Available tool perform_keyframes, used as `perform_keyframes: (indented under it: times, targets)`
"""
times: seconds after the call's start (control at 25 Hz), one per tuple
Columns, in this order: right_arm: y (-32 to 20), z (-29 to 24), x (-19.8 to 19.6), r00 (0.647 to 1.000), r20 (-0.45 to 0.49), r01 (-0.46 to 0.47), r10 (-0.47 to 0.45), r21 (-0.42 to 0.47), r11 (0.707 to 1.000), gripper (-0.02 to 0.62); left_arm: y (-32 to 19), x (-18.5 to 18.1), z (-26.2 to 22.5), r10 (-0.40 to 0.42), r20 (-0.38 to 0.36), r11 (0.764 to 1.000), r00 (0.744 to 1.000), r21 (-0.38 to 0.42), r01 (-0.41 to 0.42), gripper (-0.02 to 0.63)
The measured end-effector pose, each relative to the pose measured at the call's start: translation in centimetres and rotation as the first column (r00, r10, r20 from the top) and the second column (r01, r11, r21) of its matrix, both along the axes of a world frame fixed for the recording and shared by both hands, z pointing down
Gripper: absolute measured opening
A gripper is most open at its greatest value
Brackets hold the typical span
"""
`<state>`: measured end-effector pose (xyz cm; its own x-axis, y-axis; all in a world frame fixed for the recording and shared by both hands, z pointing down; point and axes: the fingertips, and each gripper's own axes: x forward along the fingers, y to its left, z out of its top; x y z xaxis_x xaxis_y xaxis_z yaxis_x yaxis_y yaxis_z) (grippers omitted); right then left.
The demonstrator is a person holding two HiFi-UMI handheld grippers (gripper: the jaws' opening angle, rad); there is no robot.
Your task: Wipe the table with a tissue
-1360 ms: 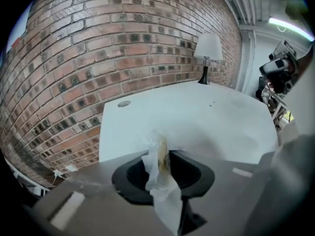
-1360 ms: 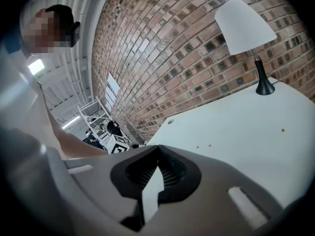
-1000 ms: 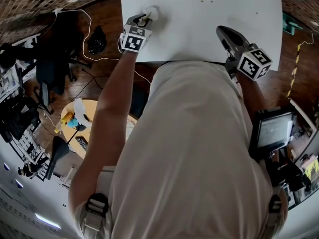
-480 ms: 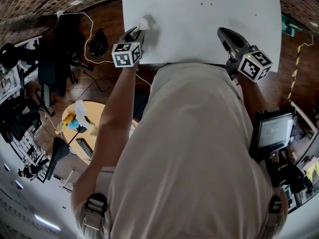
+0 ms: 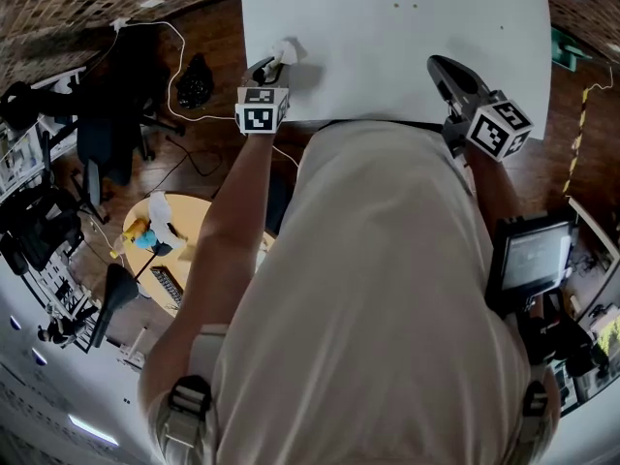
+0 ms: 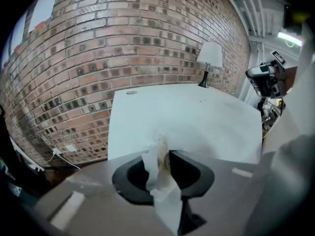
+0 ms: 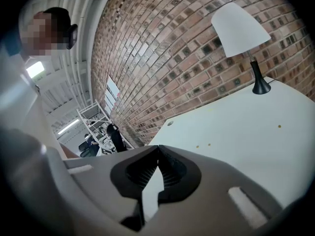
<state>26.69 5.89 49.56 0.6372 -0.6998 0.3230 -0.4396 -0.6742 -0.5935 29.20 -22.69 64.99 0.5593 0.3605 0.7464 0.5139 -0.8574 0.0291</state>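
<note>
Left gripper [image 5: 274, 66] [image 6: 162, 151]: fingers are sitting at a narrow gap and clamping a crumpled white tissue [image 5: 286, 48] [image 6: 160, 181]. The left gripper view is showing the tissue running up between both fingers, with a wad bunching past the tips and a loose tail hanging back toward the camera. A yellow-brown stain is showing on the tissue right at the fingertips.

Tissue location: it is sitting on the white rectangular counter [image 5: 407, 56] [image 6: 197, 117] [image 7: 256, 127], just inside the left edge near the person's-side corner. The left gripper is tilting down onto it from that corner. The wad is looking like it is touching the surface, but I cannot confirm pressure.

Right gripper [image 5: 438, 64] [image 7: 157, 149]: fingers are closing tip to tip with nothing between them, and only counter surface is showing through the gap behind the tips. It is hovering over the counter's near edge on the right side, well apart from the tissue.

Two small dark specks [image 5: 405, 7] [image 7: 203, 145] are sitting on the counter toward the far side. A white-shaded table lamp with a black stem [image 6: 209, 58] [image 7: 241, 28] is standing at the far end by the brick wall [image 6: 123, 38].
</note>
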Motion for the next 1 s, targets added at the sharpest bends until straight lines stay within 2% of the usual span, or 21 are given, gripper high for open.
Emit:
perform_keyframes:
  times: [0.32, 0.44, 0.56, 0.68, 0.8, 0.88, 1.0]
  targets:
    - [1.4, 0.0, -0.2, 0.999, 0.004, -0.051, 0.051, -0.012, 0.999, 0.008, 2.6, 3.7, -0.1, 0.015, -0.005, 0.999, 1.000, 0.028, -0.015, 0.091]
    - [1.5, -0.2, -0.5, 0.997, 0.002, -0.071, 0.071, -0.016, 0.997, 0.008, 5.1, 4.1, 0.3, 0.106, -0.008, 0.994, 0.994, 0.026, -0.106, 0.091]
    - [0.6, -0.8, -1.5, 0.995, -0.005, -0.095, 0.095, -0.019, 0.995, 0.008, 6.4, 2.5, 0.1, 0.190, 0.003, 0.982, 0.982, 0.005, -0.190, 0.091]
    - [1.3, -0.8, -1.2, 0.994, -0.004, -0.112, 0.112, -0.020, 0.993, 0.008, 8.1, 1.6, 0.2, 0.198, 0.032, 0.979, 0.980, -0.063, -0.196, 0.090]
    - [2.1, -1.0, -0.7, 0.992, -0.006, -0.124, 0.124, -0.023, 0.992, 0.008, 10.2, 0.4, -0.1, 0.242, 0.078, 0.961, 0.967, -0.158, -0.228, 0.087]
    - [1.6, -1.6, -1.2, 0.991, -0.012, -0.134, 0.134, -0.021, 0.991, 0.008, 10.3, -0.6, -1.2, 0.235, 0.070, 0.950, 0.969, -0.226, -0.214, 0.089]
    - [1.3, -1.8, -1.1, 0.989, -0.015, -0.147, 0.147, -0.002, 0.989, 0.008, 10.4, -1.1, -3.2, 0.183, 0.036, 0.929, 0.983, -0.335, -0.160, 0.089]
